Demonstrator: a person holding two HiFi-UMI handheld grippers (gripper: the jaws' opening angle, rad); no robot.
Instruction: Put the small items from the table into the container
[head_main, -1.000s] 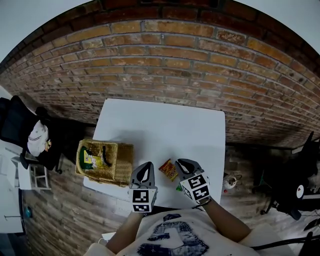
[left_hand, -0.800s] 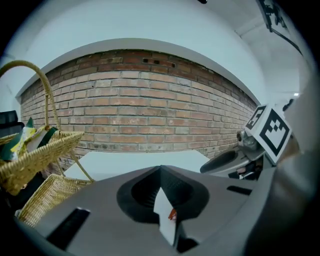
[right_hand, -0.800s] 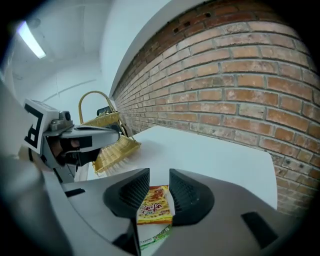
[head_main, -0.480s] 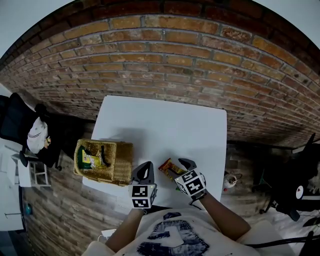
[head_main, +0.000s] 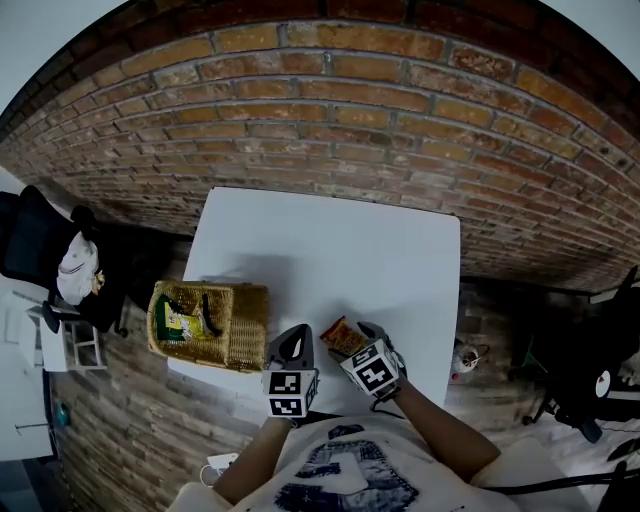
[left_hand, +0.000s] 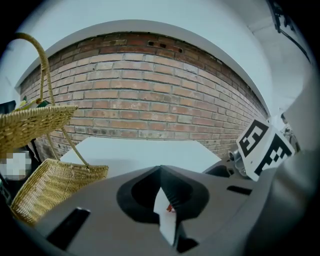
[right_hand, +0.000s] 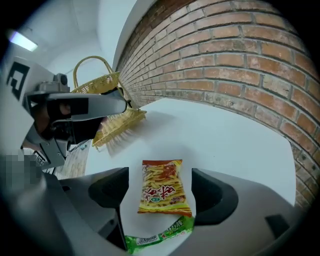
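My right gripper (right_hand: 157, 192) has dropped over fries packet (right_hand: 161, 186) near surface (head_main: 330, 250) front edge; jaws opening, straddling it untouched. Left gripper (left_hand: 162, 200) closed together, empty. Basket (head_main: 245, 335) at left edge. Risk: closing snags green packet (right_hand: 160, 235) too, weak grip.

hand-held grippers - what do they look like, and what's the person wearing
Both the left hand-held gripper and the right hand-held gripper have dark grey, curved plastic jaws and a white cube with black square markers. The right one's jaws are opening, a snack packet between them. The person wears a pale top with a dark blue print.
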